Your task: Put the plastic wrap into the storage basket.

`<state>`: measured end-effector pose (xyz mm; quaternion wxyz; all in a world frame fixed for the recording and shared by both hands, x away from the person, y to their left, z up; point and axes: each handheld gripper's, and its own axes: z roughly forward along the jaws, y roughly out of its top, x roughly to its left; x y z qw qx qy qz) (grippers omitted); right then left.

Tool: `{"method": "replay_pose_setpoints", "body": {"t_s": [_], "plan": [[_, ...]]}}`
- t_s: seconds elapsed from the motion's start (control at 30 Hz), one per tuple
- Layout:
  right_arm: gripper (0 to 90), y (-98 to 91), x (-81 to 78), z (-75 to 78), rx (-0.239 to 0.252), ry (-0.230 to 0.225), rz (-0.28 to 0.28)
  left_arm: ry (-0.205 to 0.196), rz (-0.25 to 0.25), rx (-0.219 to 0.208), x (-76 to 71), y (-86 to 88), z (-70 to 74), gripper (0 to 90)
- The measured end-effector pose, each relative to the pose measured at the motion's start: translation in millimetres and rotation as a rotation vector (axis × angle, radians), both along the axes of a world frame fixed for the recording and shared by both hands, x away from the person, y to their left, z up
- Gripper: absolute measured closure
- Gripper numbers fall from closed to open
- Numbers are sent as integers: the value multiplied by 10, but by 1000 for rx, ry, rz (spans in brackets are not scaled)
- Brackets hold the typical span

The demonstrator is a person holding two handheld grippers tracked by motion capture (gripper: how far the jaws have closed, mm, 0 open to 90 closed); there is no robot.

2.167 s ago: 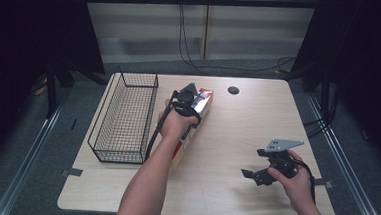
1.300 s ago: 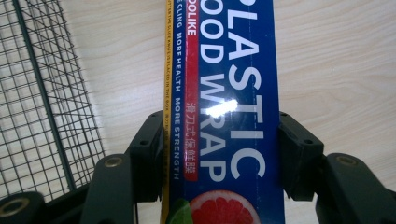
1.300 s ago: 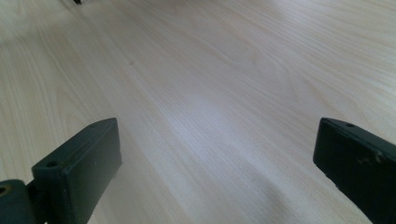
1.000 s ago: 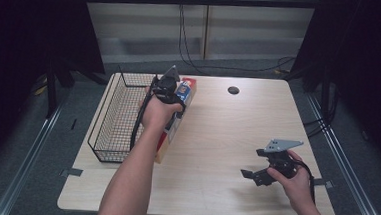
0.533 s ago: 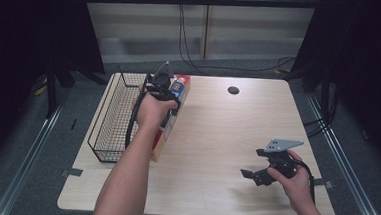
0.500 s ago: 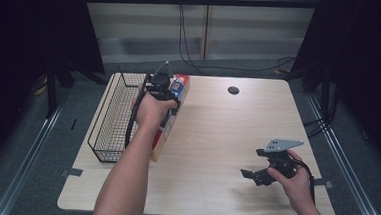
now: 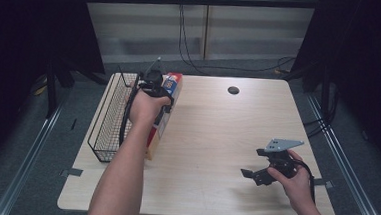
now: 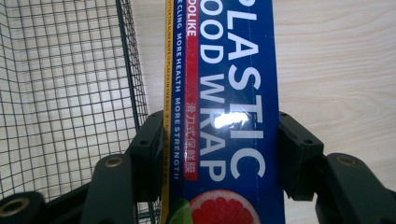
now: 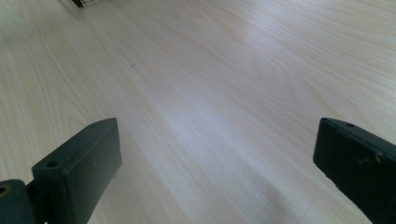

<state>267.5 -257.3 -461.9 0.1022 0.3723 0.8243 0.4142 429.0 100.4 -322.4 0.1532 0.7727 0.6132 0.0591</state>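
Observation:
A long blue box of plastic food wrap (image 7: 158,128) hangs tilted over the table, just right of a black wire basket (image 7: 108,117). My left gripper (image 7: 153,81) is shut on the box near its far end. In the left gripper view both pads press the sides of the box (image 8: 229,93), my left gripper (image 8: 223,140) straddles it, and the basket's mesh (image 8: 70,93) lies to the left below. Near the table's front right, my right gripper (image 7: 251,163) is held low over the wood. Its jaws stand wide apart with nothing between them, as the right gripper (image 9: 217,158) view shows.
The light wooden table (image 7: 217,129) has a small round black grommet (image 7: 233,90) at the back middle. The basket stands along the left edge. Dark curtains flank both sides and cables run over the floor behind the table.
My left hand has carried the box leftward, closer to the basket's right rim, and slightly up. The right hand and its gripper have stayed put.

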Motion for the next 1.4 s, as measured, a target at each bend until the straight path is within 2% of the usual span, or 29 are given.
{"method": "replay_pose_setpoints", "body": {"t_s": [0.4,1.1,1.27,1.4], "plan": [[8,1,-1,1,1,-2,3,3,18,8,-15,113,37,441],[8,16,-3,3,-2,1,9,0,80,14,-65,331,79,440],[9,23,-3,0,-3,-1,9,-2,82,19,-68,403,67,440],[8,24,-3,1,-2,0,11,1,106,10,-75,436,48,440]]}}
